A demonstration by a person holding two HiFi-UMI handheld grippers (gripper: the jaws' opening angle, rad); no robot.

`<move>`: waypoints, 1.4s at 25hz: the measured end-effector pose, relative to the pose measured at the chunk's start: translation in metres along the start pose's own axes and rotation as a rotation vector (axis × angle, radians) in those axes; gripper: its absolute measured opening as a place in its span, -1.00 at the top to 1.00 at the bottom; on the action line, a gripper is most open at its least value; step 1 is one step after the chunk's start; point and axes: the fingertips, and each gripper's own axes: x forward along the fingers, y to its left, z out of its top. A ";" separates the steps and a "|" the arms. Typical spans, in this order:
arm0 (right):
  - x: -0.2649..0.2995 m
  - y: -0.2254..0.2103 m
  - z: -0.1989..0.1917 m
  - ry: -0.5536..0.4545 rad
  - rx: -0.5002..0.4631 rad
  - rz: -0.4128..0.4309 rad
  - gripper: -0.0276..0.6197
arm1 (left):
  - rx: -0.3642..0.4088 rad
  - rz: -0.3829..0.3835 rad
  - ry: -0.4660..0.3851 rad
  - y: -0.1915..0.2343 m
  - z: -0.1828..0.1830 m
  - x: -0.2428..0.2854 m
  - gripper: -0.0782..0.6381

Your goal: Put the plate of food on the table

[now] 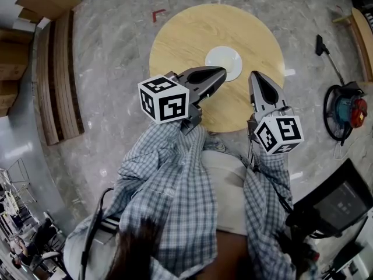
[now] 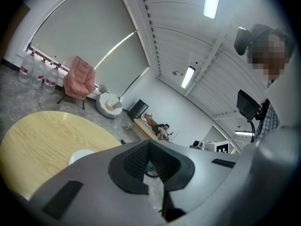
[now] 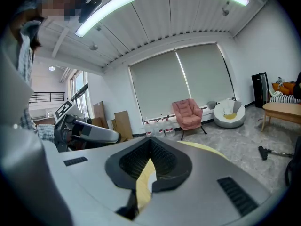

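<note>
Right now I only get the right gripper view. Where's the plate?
Observer: In the head view, the white plate sits near the middle of the round table.
Operator: Food on it?
Observer: From above it looks bare white. I can't make out any food.
Operator: Left tool holding anything?
Observer: No. The left gripper view shows the left tool with its jaws together and nothing between them.
</note>
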 end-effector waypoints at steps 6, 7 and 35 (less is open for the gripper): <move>0.002 0.001 -0.001 0.002 0.000 0.001 0.89 | -0.005 0.000 0.012 0.002 -0.002 0.000 0.76; 0.002 0.001 -0.001 0.002 0.000 0.002 0.89 | -0.006 0.000 0.013 0.002 -0.003 0.000 0.76; 0.010 0.006 -0.005 0.026 -0.001 0.030 0.89 | -0.022 0.017 0.011 0.006 -0.004 -0.004 0.76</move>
